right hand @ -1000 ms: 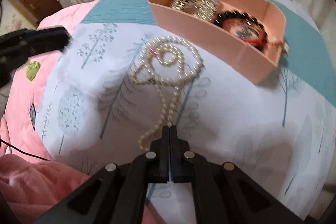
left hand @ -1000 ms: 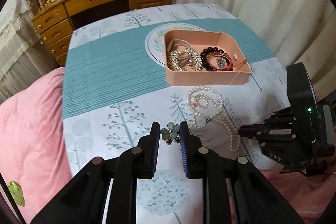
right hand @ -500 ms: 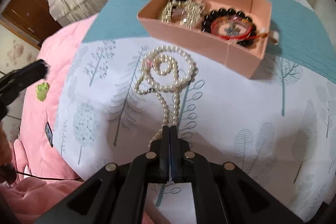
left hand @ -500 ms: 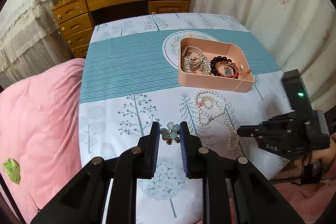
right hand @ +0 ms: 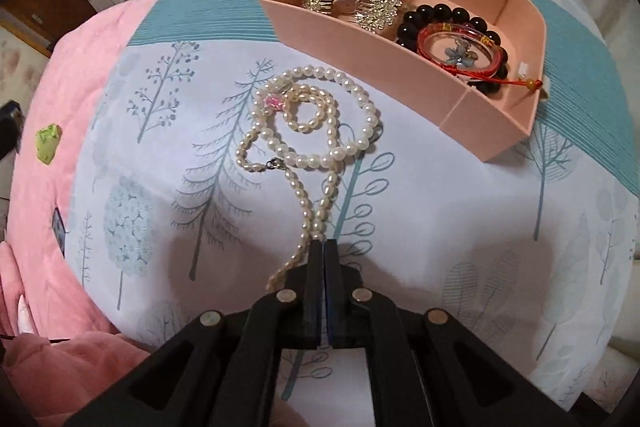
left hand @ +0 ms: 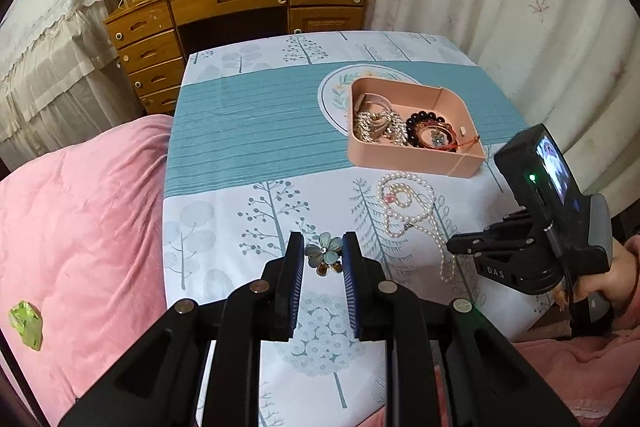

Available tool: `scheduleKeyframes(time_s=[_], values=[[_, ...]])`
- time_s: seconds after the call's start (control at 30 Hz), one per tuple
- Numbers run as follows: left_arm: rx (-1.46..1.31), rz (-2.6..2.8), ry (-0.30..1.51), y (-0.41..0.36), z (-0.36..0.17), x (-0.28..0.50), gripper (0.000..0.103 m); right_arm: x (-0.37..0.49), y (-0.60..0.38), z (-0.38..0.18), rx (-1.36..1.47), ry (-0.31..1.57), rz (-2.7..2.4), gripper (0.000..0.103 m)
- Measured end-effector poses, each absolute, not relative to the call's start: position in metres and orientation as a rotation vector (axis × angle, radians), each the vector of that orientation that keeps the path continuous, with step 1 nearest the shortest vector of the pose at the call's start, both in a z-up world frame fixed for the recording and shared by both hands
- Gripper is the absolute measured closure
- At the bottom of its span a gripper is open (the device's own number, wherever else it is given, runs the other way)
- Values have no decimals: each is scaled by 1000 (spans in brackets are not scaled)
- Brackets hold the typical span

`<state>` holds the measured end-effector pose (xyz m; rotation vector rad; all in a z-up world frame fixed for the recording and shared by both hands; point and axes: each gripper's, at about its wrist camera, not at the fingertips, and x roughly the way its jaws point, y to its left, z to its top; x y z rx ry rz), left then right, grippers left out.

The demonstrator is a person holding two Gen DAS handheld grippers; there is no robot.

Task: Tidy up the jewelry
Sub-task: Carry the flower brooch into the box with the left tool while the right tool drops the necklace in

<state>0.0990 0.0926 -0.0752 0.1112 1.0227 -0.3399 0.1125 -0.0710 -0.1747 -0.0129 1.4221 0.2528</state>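
My left gripper (left hand: 322, 242) is shut on a grey-blue flower brooch (left hand: 325, 254), held a little above the tree-print tablecloth (left hand: 240, 219). A white pearl necklace (right hand: 316, 70) lies coiled on the cloth in front of the pink box (right hand: 360, 43). My right gripper (right hand: 322, 243) points steeply down with its jaws shut, tips at the necklace's trailing strand. One strand runs in under the tips and another passes along their left side. Whether a pearl is pinched is hidden. The box (left hand: 400, 157) holds silver pieces, a black bead bracelet, a red bangle and another flower brooch.
A pink quilt (left hand: 80, 227) with a small green object (left hand: 26, 323) borders the table's left side. A wooden desk (left hand: 240, 7) and curtains (left hand: 500, 7) stand behind. A hand (left hand: 600, 287) holds the right gripper (left hand: 452, 247) at the table's right edge.
The left view has drawn back and up, showing more of the table, with the brooch still between the fingers. The right gripper stays shut at the necklace strand.
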Motion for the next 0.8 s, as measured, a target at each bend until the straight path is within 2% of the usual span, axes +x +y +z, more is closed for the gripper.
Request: scheduleKeyframes(time_s=[0.03,0.1,0.23,0.47,0.53,0.8], values=[[110,-338,1022,94,-75,101,86,113,-71,-175,-14,1426,250,98],[105,-341,1021,96,-74,104,86,114,-74,-176,-20,1439,241,87],[106,-343,1020,99,-75,108,86,115,-70,-177,-36,1449,235,83],[108,-345,1019,99,-75,110,86,116,-57,-181,-114,1439,237,85],[109,-344,1015,99,-74,111,86,115,-48,-182,-205,1431,217,99],[123,-335,1000,96,-70,107,86,118,-69,-185,-54,1477,264,99]])
